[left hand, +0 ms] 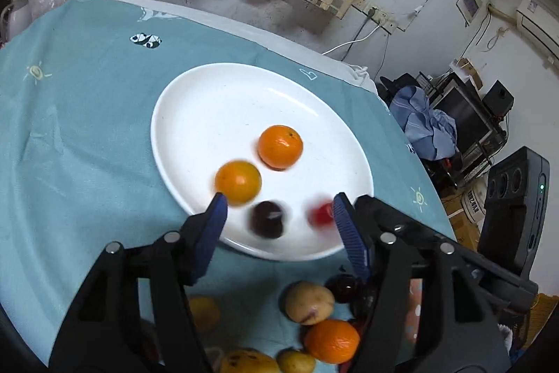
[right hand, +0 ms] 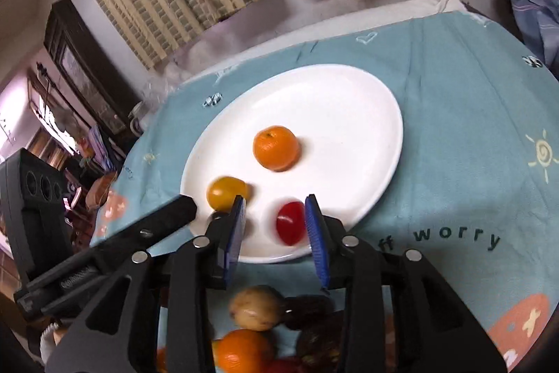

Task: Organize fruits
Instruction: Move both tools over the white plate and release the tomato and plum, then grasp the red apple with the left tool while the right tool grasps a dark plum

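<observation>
My left gripper (left hand: 279,208) stands wide apart, clasping nothing, above the near rim of the white plate (left hand: 216,100). The plate carries 4 fruits: yellow-orange fruit (left hand: 238,181), orange (left hand: 280,146), dark plum (left hand: 267,219), red fruit (right hand: 290,222). My right gripper (right hand: 276,212) stands narrowly parted, empty, flanking the red fruit.
</observation>
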Tool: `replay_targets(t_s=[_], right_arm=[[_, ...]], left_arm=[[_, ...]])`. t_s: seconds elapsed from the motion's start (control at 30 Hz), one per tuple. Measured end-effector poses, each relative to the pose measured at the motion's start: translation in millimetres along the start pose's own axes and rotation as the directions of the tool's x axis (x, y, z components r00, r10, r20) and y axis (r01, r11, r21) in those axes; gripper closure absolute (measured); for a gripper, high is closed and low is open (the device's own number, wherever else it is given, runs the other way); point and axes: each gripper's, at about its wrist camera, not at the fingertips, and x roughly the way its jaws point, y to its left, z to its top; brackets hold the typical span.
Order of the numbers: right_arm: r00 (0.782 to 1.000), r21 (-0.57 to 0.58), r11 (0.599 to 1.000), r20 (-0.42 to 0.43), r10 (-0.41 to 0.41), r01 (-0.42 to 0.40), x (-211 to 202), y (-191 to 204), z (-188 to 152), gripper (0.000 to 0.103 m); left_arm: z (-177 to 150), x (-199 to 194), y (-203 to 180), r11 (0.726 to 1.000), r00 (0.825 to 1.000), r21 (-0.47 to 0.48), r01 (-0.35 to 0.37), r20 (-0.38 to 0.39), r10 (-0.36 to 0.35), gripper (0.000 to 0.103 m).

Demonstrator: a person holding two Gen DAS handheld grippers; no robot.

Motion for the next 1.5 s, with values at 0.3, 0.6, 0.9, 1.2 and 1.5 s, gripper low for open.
replay_targets(t_s=[0.3,0.6,0.9,1.2,1.5], right_arm=[[0.988,0.027,0.994,0.121,0.098,-0.102,-68.0,8.0,-5.2,0.028],[0.995,-0.024,0.999,0.097,0.026,-0.024,-107.9,3.2,-93.3,0.027],[0.998,-0.010,1.000,0.066,-0.015,0.016,-103.0,0.1,-99.8,0.027],[0.995,0.218,0.974,-0.055,0.083,-0.069,-87.7,-43.6,-96.9,0.027],[0.995,0.111,0.994,-0.093,0.026,-0.016,-79.0,-31.7,-101.6,0.055]], left_arm=[[-8.9,-50.0,35.7,0.994,0.996,-0.111,-0.019,0.080,0.028,0.025],[-91.4,-95.6,39.0,0.925,0.918,0.044,-0.377,0.152,0.367,0.013],[-95.4,-75.1,40.5,0.893,0.899,0.111,-0.436,0.097,0.427,0.012],[-94.5,-57.3,57.4,0.913,0.914,0.066,-0.402,-0.028,0.404,0.004],[-95.9,-50.9,49.9,0.893,0.895,0.105,-0.437,-0.046,0.444,0.002]])
